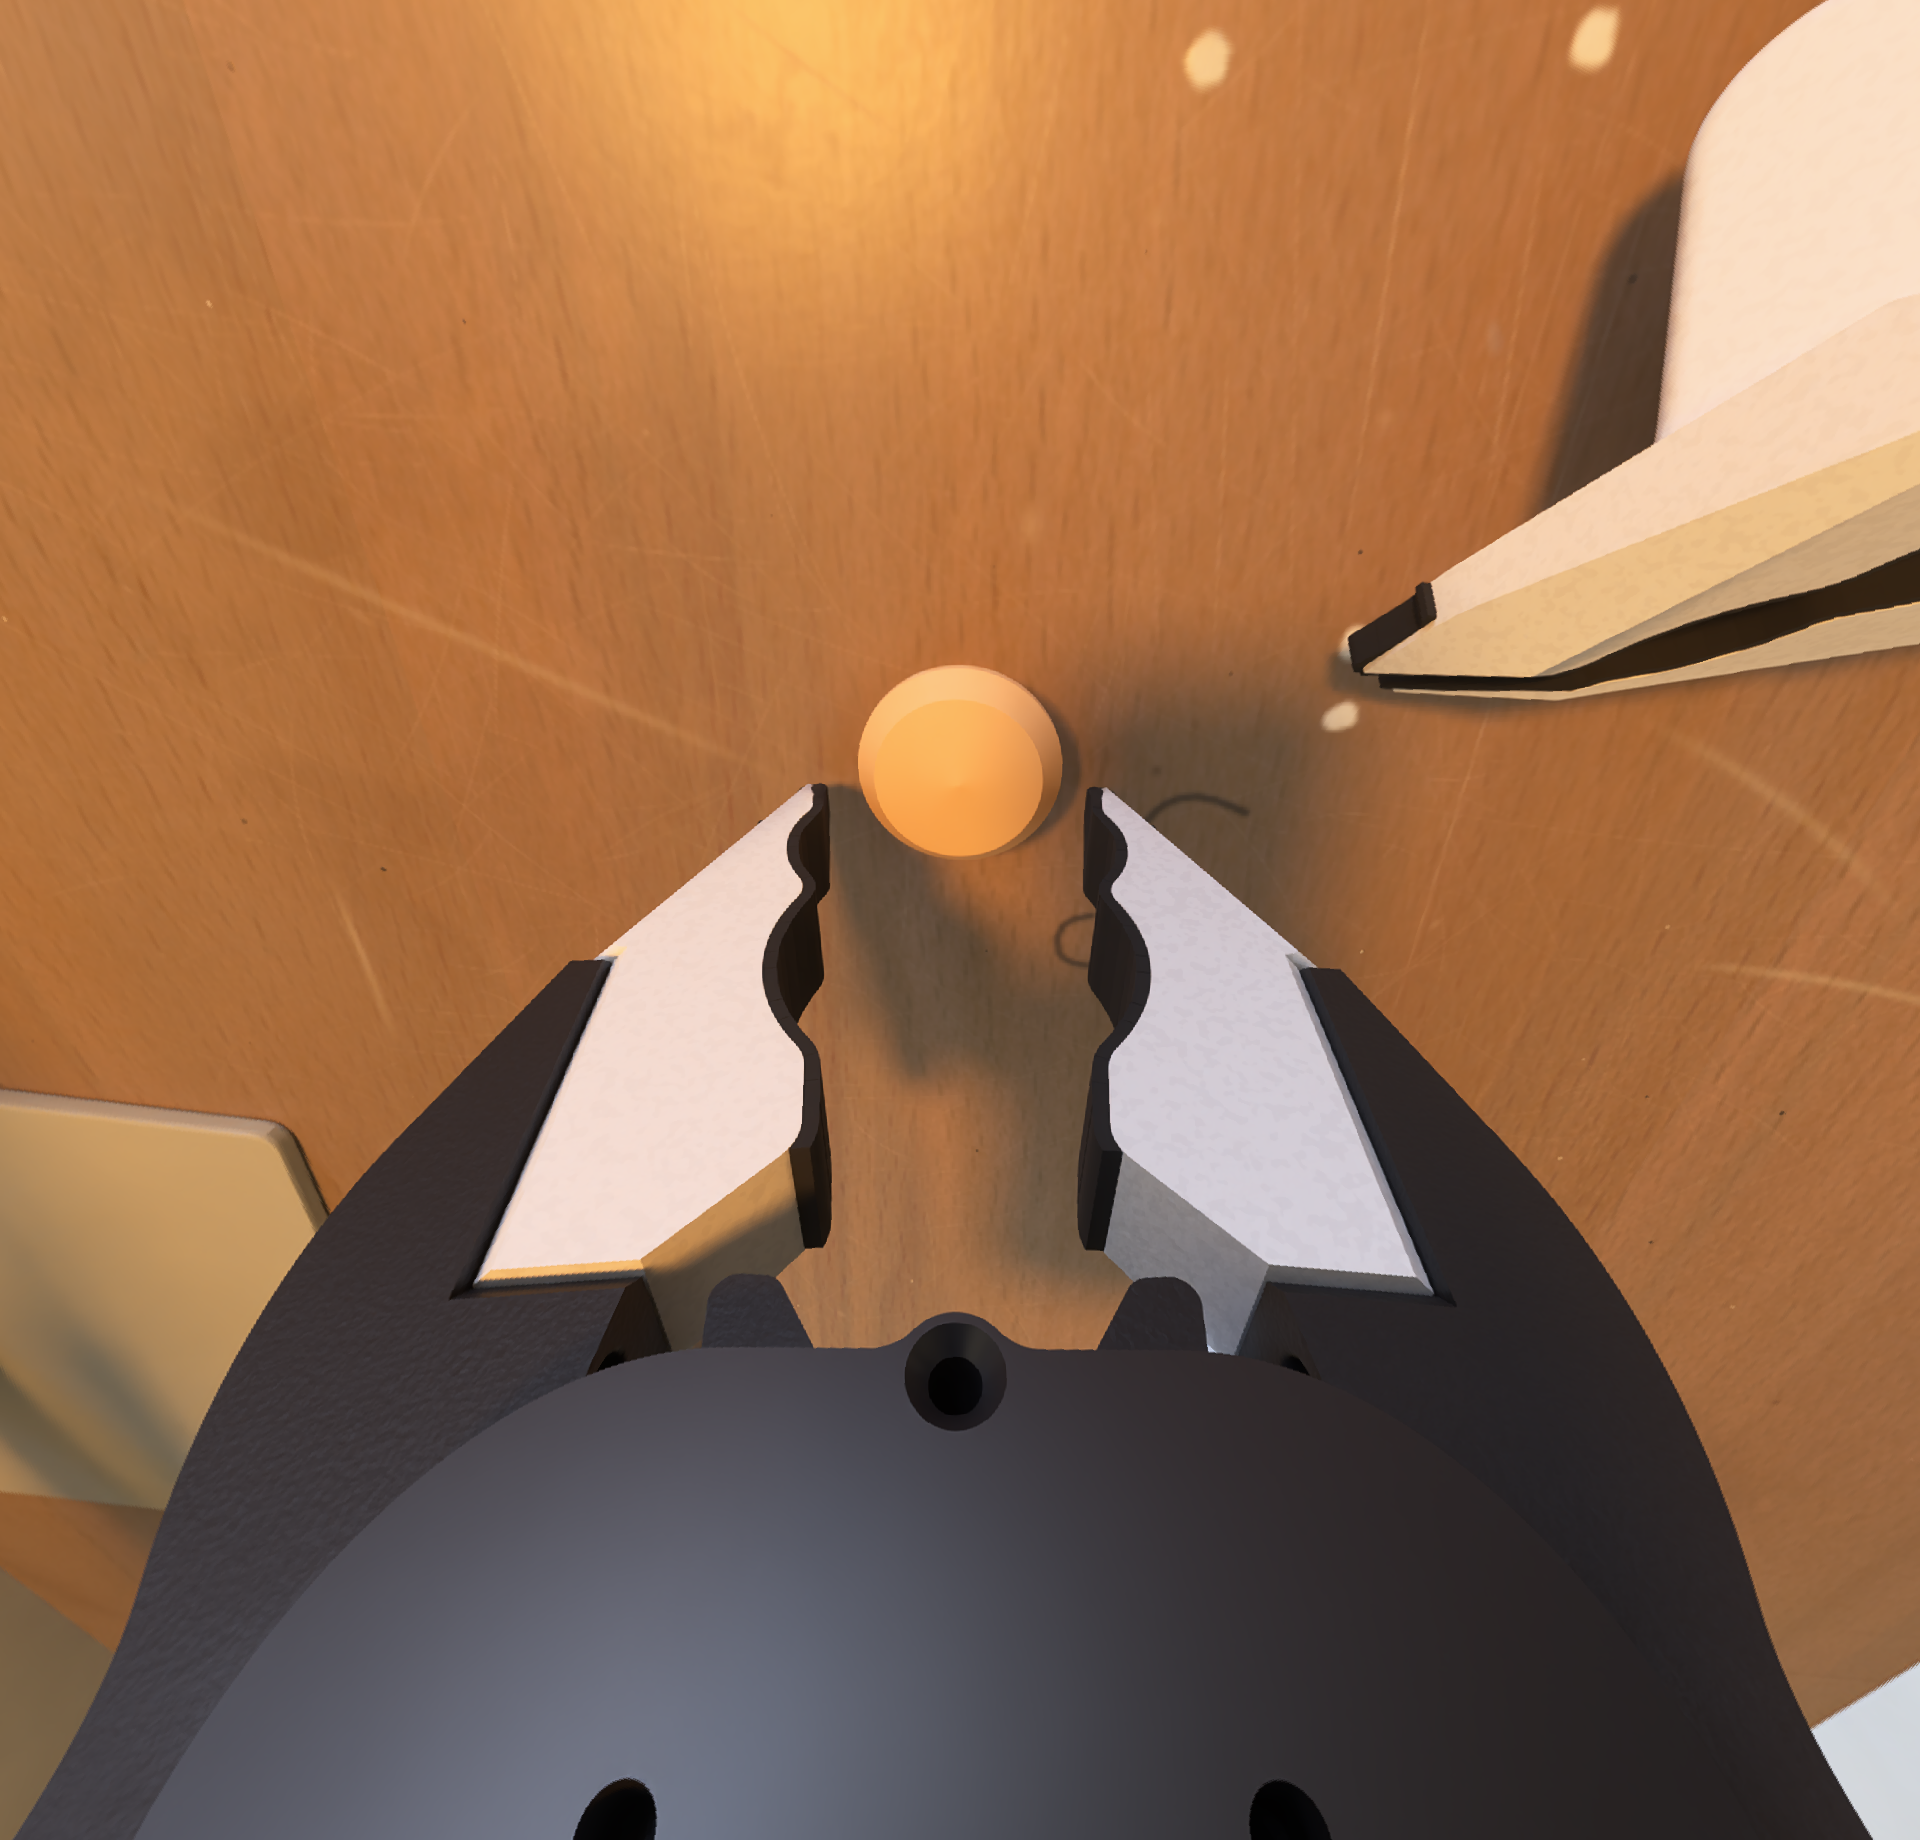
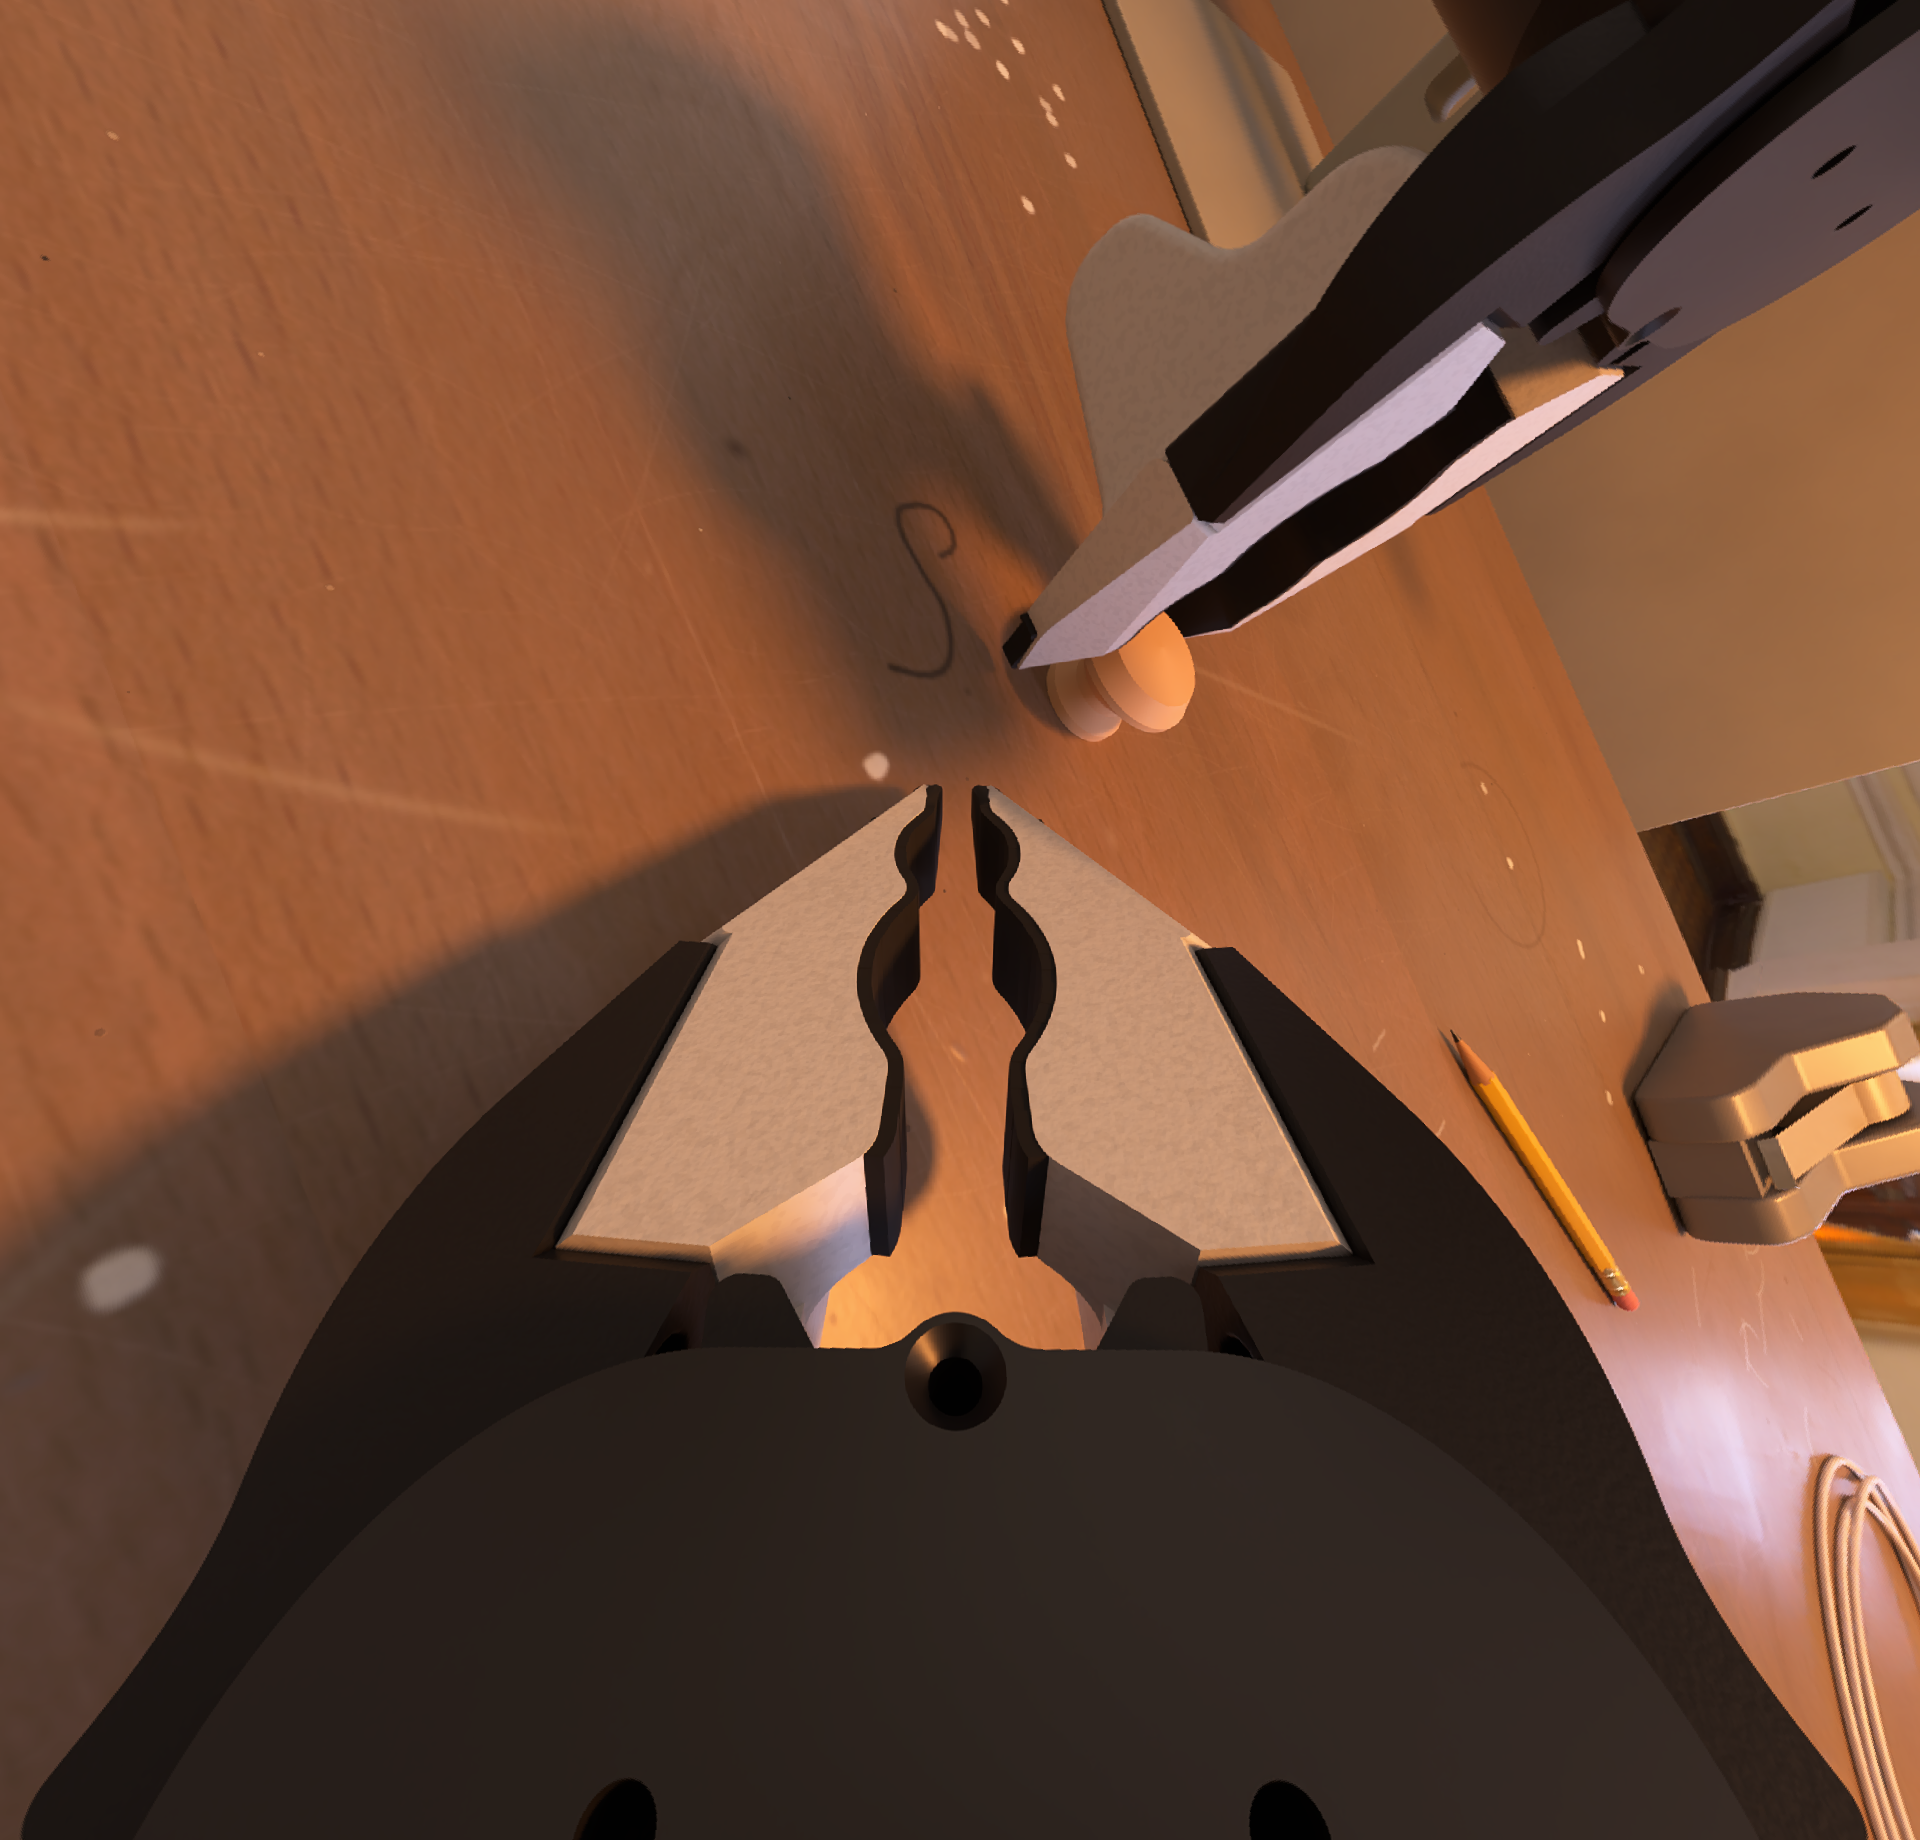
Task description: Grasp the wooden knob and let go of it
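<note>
The wooden knob (image 1: 956,762) is round and pale orange and stands out from the scratched wooden board (image 1: 520,440). My left gripper (image 1: 956,803) is open. Its fingertips sit on either side of the knob's near edge, with a small gap on each side. In the right wrist view the left gripper (image 2: 1101,637) reaches in from the upper right, and its near finger hides part of the knob (image 2: 1153,689). My right gripper (image 2: 956,793) is shut and empty. It points at the board a little short of the knob, and it shows at the right of the left wrist view (image 1: 1382,647).
A yellow pencil (image 2: 1538,1167) lies on the board at the right, beside a beige clamp-like fitting (image 2: 1787,1115) at the board's edge. A coil of white cable (image 2: 1860,1634) sits at the lower right. A beige block (image 1: 125,1271) is at the lower left.
</note>
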Controlling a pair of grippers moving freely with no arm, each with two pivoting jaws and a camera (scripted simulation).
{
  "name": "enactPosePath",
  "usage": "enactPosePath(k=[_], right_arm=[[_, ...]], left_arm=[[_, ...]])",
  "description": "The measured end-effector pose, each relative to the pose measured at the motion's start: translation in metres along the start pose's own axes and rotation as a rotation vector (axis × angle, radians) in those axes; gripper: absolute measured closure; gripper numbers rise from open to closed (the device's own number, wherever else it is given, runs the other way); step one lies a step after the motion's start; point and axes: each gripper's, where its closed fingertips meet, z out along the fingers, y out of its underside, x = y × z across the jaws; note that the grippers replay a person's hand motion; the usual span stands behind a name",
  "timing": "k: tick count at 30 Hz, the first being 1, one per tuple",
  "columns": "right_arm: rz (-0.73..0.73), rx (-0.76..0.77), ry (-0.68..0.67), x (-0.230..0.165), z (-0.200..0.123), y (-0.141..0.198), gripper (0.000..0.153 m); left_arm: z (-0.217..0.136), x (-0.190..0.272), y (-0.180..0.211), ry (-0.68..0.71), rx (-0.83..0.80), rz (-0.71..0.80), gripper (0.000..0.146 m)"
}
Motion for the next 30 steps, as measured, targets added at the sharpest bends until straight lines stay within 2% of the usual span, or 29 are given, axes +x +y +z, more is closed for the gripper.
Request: enactPosePath(k=[7,30], right_arm=[[-0.004,-0.005,0.012,0.0006,0.0001,0.0003,0.147],[0.036,-0.088,0.100,0.0057,0.0017,0.0056,0.147]], left_arm=[[0.0004,-0.0013,-0.0028,0.008,-0.015,0.014,0.109],[-0.0004,-0.0010,-0.0003,-0.047,0.040,-0.171,0.109]])
